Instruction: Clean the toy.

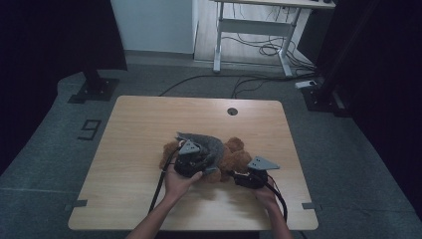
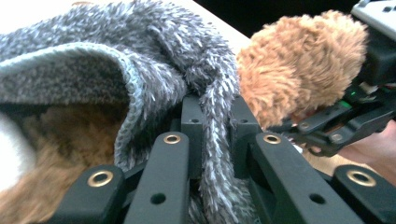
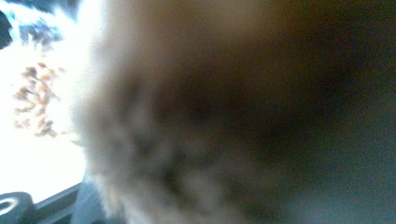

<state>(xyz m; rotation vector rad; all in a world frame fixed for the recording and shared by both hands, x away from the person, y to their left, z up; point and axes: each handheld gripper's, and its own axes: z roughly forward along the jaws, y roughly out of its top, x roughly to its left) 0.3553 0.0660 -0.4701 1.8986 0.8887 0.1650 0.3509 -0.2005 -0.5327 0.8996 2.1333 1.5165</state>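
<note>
Black jaws of the left gripper (image 2: pixel 212 135) are pinched shut on the grey fuzzy garment (image 2: pixel 140 56), draped over the brown teddy bear (image 1: pixel 234 157) lying crosswise mid-table (image 1: pixel 139 129). Right gripper (image 1: pixel 244 178) meets the bear's near side; grip indeterminate.

Fuzzy grey knit garment (image 2: pixel 154 60); brown plush bear (image 2: pixel 299 60); table (image 1: pixel 139 129) probably matt wood laminate.

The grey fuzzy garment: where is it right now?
In the high view, the grey fuzzy garment lies draped over the brown teddy bear near the table's middle, a strip of it pinched in the left gripper.
</note>
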